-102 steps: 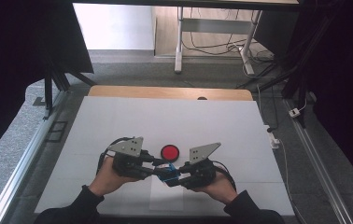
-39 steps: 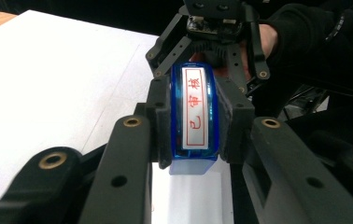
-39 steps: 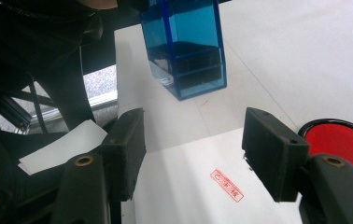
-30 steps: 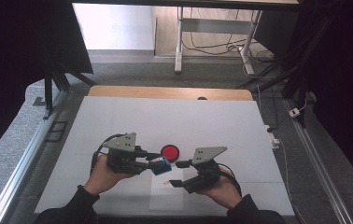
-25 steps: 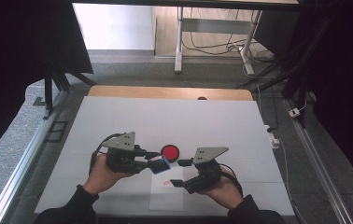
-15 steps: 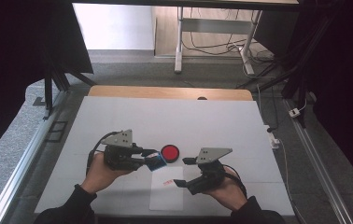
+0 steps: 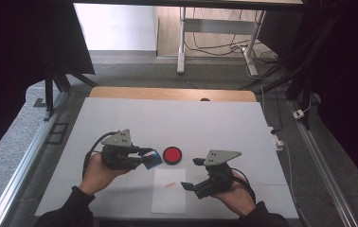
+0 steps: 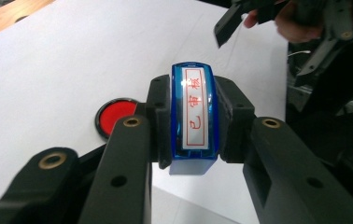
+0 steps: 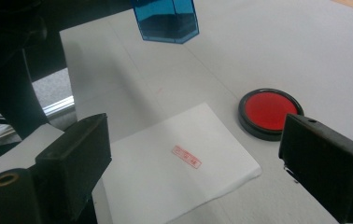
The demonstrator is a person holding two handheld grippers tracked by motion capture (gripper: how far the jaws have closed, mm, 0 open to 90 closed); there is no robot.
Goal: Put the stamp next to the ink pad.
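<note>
Blue plastic stamp (image 8: 194, 119) clamped by left gripper (image 8: 191, 126)

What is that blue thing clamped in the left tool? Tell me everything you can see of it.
It is a blue stamp of glossy, see-through plastic, a narrow block with a white label on top bearing red characters in a red frame. The left tool holds it shut between its two black jaws, one on each long side, lifted off the table beside the red ink pad.
</note>
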